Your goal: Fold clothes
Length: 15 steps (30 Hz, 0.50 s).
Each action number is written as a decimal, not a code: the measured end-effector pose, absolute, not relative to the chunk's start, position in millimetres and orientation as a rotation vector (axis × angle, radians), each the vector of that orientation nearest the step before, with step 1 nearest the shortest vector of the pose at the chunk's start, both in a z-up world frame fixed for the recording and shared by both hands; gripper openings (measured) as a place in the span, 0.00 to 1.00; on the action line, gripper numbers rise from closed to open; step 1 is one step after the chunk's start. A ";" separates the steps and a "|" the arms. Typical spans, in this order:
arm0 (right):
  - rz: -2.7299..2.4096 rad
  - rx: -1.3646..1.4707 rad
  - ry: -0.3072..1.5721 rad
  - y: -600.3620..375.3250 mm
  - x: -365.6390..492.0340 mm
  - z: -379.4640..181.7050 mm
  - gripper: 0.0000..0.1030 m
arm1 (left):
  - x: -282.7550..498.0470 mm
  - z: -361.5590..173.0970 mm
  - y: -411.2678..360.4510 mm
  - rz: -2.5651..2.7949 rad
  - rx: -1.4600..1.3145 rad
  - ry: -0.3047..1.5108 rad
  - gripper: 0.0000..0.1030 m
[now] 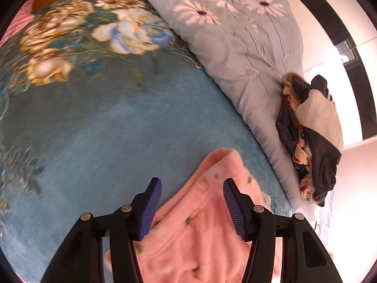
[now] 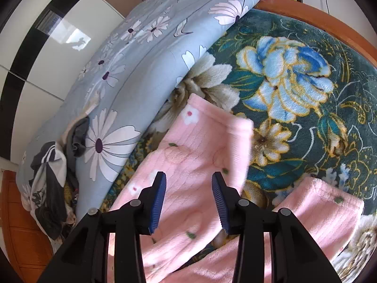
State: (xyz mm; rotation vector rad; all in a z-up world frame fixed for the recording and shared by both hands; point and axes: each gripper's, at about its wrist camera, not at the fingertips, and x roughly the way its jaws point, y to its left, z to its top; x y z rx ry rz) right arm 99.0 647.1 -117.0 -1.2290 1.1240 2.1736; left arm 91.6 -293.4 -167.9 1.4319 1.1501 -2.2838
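The pink fleece trousers (image 2: 200,146) lay spread on the teal floral blanket (image 2: 294,75) that covered the bed, their 2 legs apart: one leg ran up toward the grey daisy-print quilt (image 2: 132,70), its cuff end just beside the quilt's edge, and the other leg (image 2: 325,210) lay off to the right, its cuff resting on the blanket. In the right wrist view the right gripper (image 2: 188,198) hung over the first leg with its 2 blue-padded fingers parted and nothing between them; whether the pads touched the fleece could not be told. In the left wrist view the left gripper (image 1: 192,207) stood likewise with its jaws spread wide above a part of the pink fleece trousers (image 1: 200,231), which lay on a plainer blue stretch of the blanket (image 1: 106,129), gripping nothing. A heap of dark and white clothes (image 1: 315,141) sat on the quilt (image 1: 235,47) near its edge, well apart from the trousers. An orange wooden bed frame (image 2: 318,18) ran along the blanket's far side, and glossy white wardrobe doors with black bands (image 2: 35,54) stood beyond the quilt.
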 end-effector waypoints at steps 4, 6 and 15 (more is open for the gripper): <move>2.179 -1.232 1.132 637.1 132.2 -111.6 0.41 | 151.4 -180.6 -309.5 -2.186 1.391 1.234 0.58; 2.156 -1.231 1.154 639.1 157.1 -111.8 0.41 | 173.8 -189.2 -313.0 -2.141 1.394 1.261 0.58; 2.008 -1.169 1.288 666.2 246.4 -135.1 0.41 | 204.4 -224.3 -284.9 -2.080 1.505 1.319 0.58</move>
